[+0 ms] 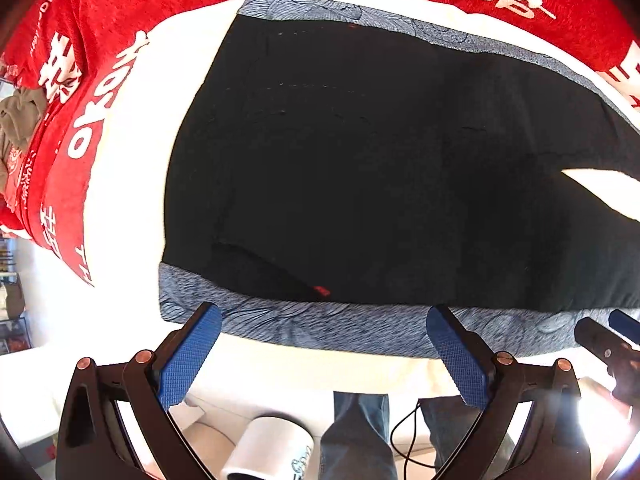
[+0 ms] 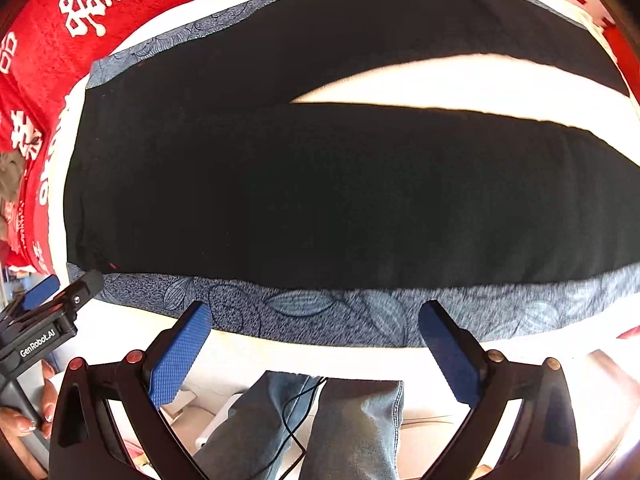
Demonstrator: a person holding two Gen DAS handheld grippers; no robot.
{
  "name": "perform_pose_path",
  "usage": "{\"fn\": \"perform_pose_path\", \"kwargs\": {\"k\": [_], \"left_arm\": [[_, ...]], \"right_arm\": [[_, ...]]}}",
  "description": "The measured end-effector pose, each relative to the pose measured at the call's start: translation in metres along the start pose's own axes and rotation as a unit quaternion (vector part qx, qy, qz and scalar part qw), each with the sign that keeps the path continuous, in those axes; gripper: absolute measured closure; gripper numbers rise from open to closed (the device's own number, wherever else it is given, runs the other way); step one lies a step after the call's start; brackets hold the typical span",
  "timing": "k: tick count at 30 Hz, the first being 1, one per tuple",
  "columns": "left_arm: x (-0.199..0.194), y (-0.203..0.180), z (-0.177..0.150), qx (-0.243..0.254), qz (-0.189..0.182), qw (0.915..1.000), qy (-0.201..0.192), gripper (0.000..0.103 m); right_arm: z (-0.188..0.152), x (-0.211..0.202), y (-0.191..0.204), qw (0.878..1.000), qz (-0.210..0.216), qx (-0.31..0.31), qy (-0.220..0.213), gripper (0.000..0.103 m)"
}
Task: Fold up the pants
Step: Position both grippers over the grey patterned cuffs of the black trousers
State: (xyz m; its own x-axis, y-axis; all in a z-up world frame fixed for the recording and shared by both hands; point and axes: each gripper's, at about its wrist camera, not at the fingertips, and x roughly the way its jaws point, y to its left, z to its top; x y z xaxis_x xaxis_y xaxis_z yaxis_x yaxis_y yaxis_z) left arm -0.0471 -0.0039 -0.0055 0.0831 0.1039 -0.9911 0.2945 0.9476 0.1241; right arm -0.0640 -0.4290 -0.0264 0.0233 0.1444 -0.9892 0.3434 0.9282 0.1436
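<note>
Pants [image 1: 360,168], one pair, flat; left tool [image 1: 323,354] and right tool [image 2: 316,350] wide open, empty.

The black fabric pants with blue-grey leaf-patterned side stripes [image 1: 360,184] [image 2: 320,200] lie spread flat in front of me on a white surface, waistband end to my left, legs running off to my right. The two legs are parted in a narrow V, with a wedge of white showing between them from the crotch outward. One patterned stripe runs along the edge nearest me, the other along the far edge. The cloth looks mostly smooth, with a few faint creases near the waist and a small red mark by the near stripe. No fold is made yet.
</note>
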Motion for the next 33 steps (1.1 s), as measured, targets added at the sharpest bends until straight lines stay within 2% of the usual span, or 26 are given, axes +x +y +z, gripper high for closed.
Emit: {"fn": "perform_pose_path", "kwargs": {"k": [3,9,18,33], "left_arm": [[0.003,0.024,-0.001,0.008,-0.001,1.0,0.004,0.0],[-0.001,0.041,-0.016,0.028,-0.005,0.9996,-0.002,0.0],[-0.001,0.036,-0.022,0.039,-0.013,0.9991,-0.006,0.0],[0.0,0.029,-0.016,0.021,-0.014,0.9997,-0.007,0.0]], "right_arm": [[-0.015,0.004,0.003,1.0,-0.003,0.008,-0.009,0.0],[-0.028,0.003,0.0,1.0,-0.004,0.007,-0.011,0.0],[-0.036,-0.003,0.009,1.0,-0.011,0.001,-0.016,0.0],[-0.036,-0.002,0.015,1.0,-0.015,0.002,-0.013,0.0]]}}
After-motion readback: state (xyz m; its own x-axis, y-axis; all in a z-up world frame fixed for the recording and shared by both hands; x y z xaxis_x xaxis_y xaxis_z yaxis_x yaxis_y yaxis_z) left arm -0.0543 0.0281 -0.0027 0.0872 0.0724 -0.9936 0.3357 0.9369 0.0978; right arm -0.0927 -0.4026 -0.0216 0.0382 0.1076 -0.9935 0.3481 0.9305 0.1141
